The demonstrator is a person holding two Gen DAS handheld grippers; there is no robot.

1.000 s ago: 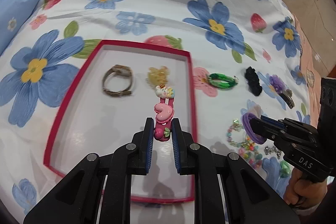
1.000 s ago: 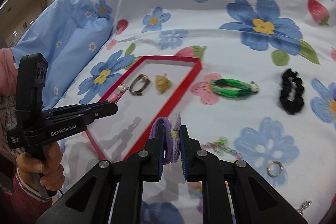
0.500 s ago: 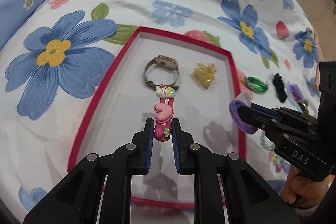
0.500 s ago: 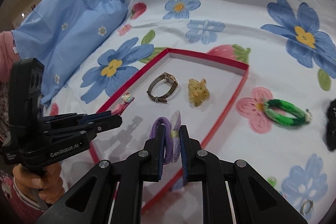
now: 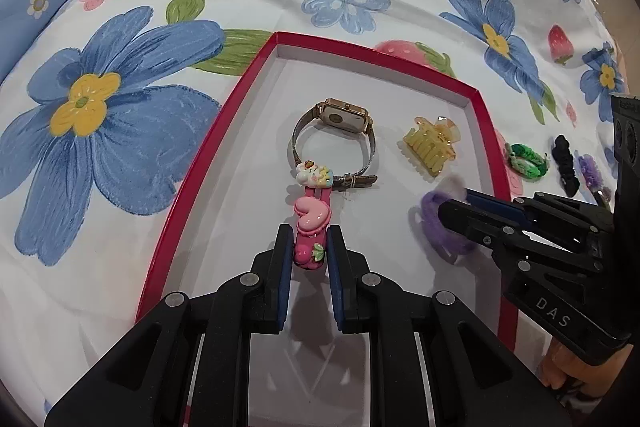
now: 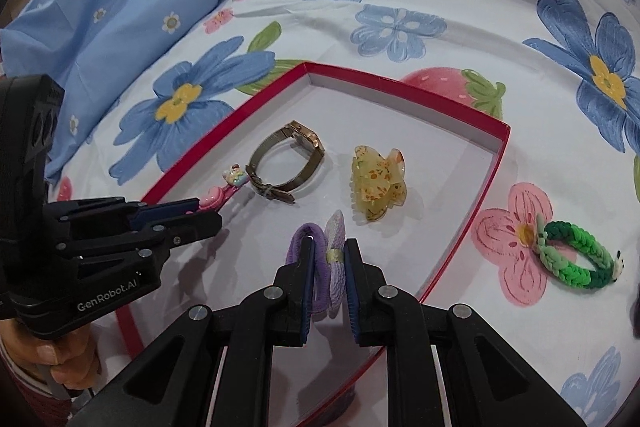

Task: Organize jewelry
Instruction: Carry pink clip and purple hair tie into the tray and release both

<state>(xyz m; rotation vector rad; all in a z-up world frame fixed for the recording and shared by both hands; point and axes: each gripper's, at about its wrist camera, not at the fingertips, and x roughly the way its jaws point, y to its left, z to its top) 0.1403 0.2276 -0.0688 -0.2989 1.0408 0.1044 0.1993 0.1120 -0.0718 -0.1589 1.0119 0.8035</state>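
Observation:
A red-rimmed white tray [image 5: 256, 71] [image 6: 400, 79] lies on the flowered bedsheet. In it lie a gold watch [image 5: 340, 131] [image 6: 288, 159] and a yellow claw clip [image 5: 430, 145] [image 6: 376, 187]. My left gripper [image 5: 308, 243] [image 6: 212, 215] is shut on a pink hair clip [image 5: 312, 215] [image 6: 224, 189] and holds it over the tray, just near the watch. My right gripper [image 6: 329, 259] [image 5: 452, 211] is shut on a purple hair tie [image 6: 320, 251] [image 5: 440, 227] over the tray's near right part, in front of the claw clip.
Right of the tray on the sheet lie a green braided bracelet [image 5: 526, 161] [image 6: 580, 259], a black scrunchie [image 5: 566, 163] and a purple flower clip [image 5: 592, 171]. A blue pillow [image 6: 112, 7] lies at the far left.
Both grippers have moved forward and lower over the tray with their items. The right gripper has come in from the tray's right side to above its floor.

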